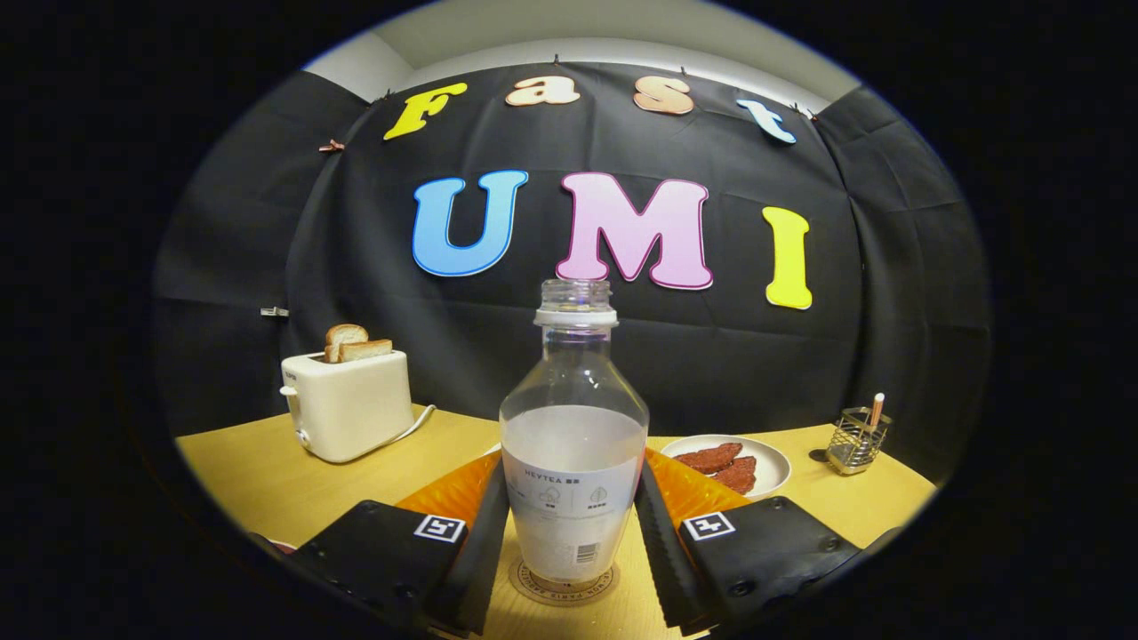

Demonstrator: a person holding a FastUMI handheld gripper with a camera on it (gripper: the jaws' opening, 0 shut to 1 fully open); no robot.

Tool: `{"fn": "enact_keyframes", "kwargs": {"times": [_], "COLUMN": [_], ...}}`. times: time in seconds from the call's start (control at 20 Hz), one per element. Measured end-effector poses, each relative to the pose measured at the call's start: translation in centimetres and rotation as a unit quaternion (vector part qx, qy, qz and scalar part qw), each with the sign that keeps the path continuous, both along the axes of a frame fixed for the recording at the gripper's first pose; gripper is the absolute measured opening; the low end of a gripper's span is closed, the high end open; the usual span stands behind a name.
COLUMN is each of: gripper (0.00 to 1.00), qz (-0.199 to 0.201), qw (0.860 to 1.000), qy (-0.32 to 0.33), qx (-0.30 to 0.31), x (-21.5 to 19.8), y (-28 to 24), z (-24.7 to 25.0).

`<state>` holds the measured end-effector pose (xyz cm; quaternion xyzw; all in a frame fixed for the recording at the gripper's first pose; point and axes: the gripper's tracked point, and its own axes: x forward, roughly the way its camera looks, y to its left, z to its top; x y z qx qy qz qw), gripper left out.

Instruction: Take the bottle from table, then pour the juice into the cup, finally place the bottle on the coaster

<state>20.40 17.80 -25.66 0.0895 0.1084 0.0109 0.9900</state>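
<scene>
A clear plastic bottle (573, 418) with no cap stands upright on a round brown coaster (544, 590) on the wooden table. It is a little over half full of a whitish juice and has a white label. My gripper (573, 471) has the bottle between its two black fingers (487, 542), and both pads touch the bottle's sides at label height. The bottle's base rests flat on the coaster, whose rim shows in front of it.
A cream toaster (348, 404) with two bread slices stands beyond the fingers to the left. To the right sit a white plate (775, 462) with reddish meat slices and a small wire holder (855, 442) with a stick. The yellow table (267, 480) ends at the black wall.
</scene>
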Motion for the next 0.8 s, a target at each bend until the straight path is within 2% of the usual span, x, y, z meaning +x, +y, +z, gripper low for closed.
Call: {"fn": "enact_keyframes", "kwargs": {"times": [0.8], "gripper": [0.75], "qz": [0.001], "qw": [1.0], "qy": [0.026], "qx": [0.009], "x": [0.2], "y": [0.6], "z": [-5.0]}}
